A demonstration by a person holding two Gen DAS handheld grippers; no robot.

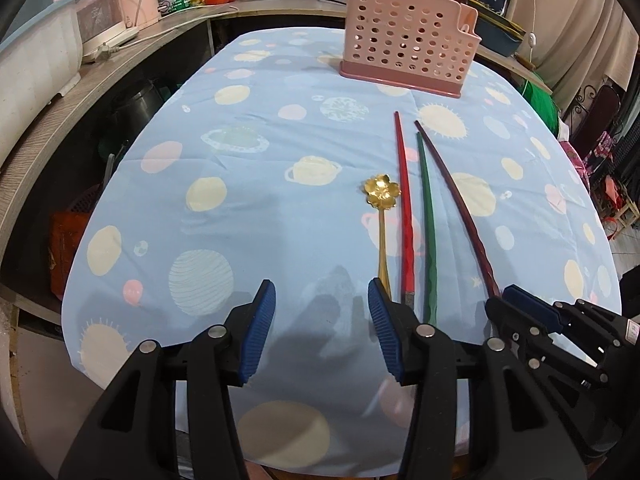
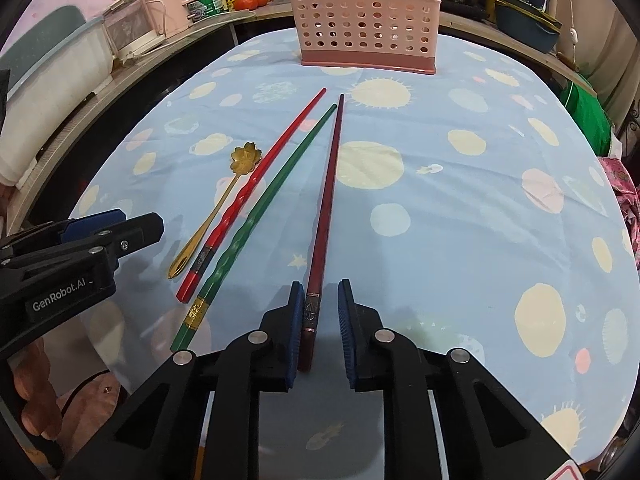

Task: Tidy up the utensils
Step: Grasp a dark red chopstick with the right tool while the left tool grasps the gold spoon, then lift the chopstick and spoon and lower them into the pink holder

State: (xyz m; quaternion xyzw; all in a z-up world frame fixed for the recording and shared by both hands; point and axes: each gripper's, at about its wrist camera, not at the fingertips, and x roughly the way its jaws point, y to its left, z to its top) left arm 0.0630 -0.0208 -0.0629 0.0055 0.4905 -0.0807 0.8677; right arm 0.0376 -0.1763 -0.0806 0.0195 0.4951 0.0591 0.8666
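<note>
Low in the right wrist frame, the right gripper [image 2: 318, 324] straddles the dark red chopstick's [image 2: 328, 196] butt with fingers partly open and gripping nothing, so closing off-centre could roll it into the green chopstick [image 2: 260, 216], while the left gripper [image 1: 322, 324] gapes empty.

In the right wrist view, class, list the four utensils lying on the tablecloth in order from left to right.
Gold flower spoon → red chopstick → green chopstick → dark maroon chopstick, whose near end lies between the open fingers of the right gripper.
</note>
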